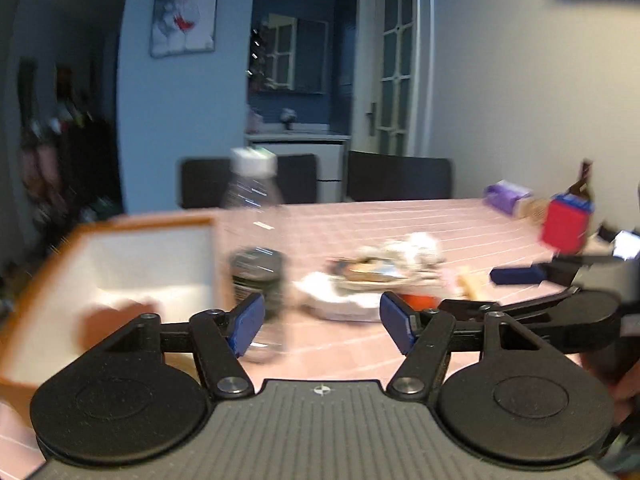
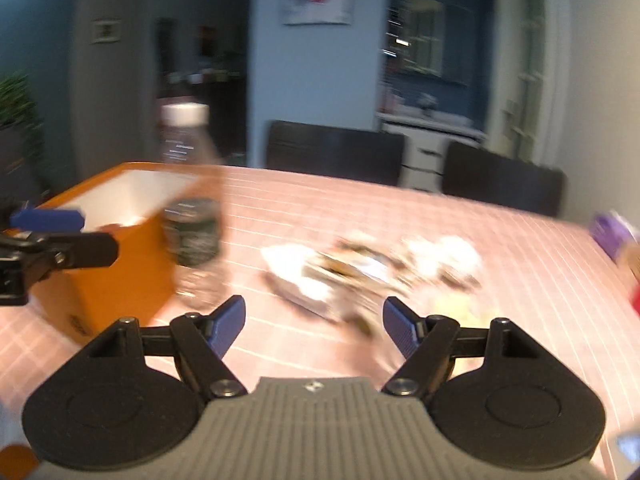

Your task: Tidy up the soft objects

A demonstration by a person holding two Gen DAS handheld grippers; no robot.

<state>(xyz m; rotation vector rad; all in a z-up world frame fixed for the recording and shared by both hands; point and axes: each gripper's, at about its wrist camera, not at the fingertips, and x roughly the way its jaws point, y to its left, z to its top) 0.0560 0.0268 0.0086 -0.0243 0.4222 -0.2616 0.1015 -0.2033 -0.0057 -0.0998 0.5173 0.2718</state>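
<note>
A blurred pile of soft objects [image 1: 384, 272], white and patterned cloth pieces, lies mid-table; it also shows in the right wrist view [image 2: 360, 272]. My left gripper [image 1: 322, 324] is open and empty just in front of the pile. My right gripper [image 2: 314, 328] is open and empty, also short of the pile; it shows from the side in the left wrist view [image 1: 516, 276]. An orange box with a white inside [image 1: 120, 248] stands at the left and also shows in the right wrist view [image 2: 120, 280]. Both views are motion-blurred.
A clear plastic bottle [image 1: 256, 256] with a white cap and dark label stands beside the box, close to my left finger. A red carton [image 1: 564, 224], a purple pack [image 1: 506, 196] and a brown bottle [image 1: 582, 180] are at the far right. Dark chairs [image 1: 400, 176] line the far edge.
</note>
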